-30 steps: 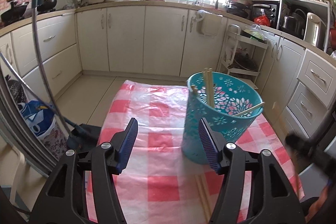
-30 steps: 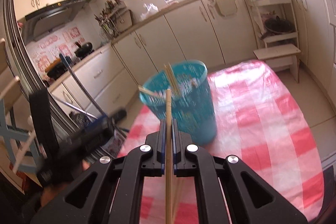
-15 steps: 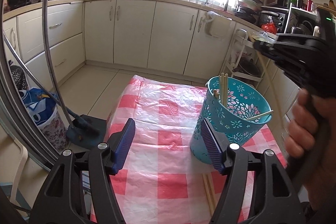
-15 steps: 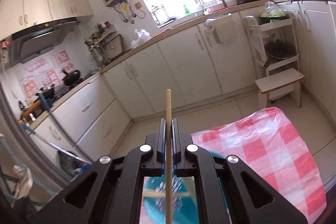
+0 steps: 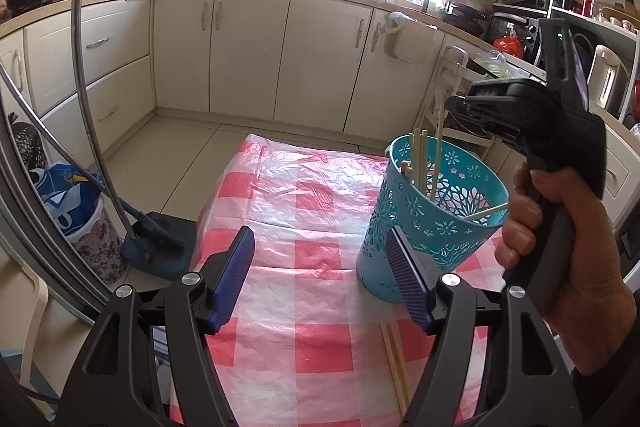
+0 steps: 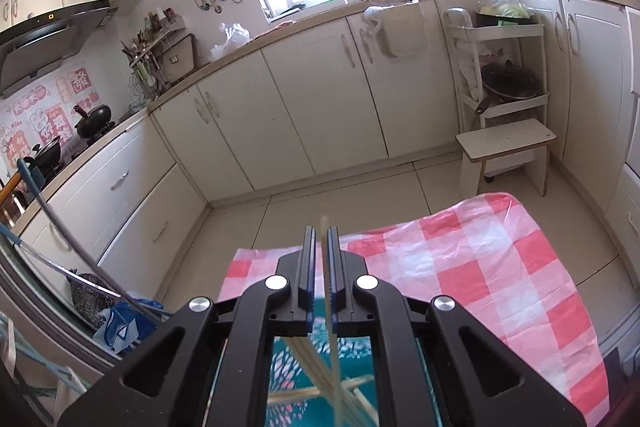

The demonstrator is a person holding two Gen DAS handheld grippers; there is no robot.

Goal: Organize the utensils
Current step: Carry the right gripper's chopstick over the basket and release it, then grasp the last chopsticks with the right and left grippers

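A worktop [image 5: 320,187] under a pink-and-white checked plastic cloth carries a teal cut-out basket [image 5: 436,223] near its right side. The basket holds several pale chopsticks [image 5: 418,159] standing upright and 1 leaning across its rim. More chopsticks [image 5: 394,363] lie flat on the cloth just in front of the basket. The left gripper [image 5: 320,281] hangs low over the cloth beside the basket, its jaws apart, having just been opening, with nothing between them. The right gripper [image 6: 320,267], held in a hand [image 5: 560,267], sits above the basket with its jaws clamped on 1 chopstick [image 6: 325,267] that points down into it
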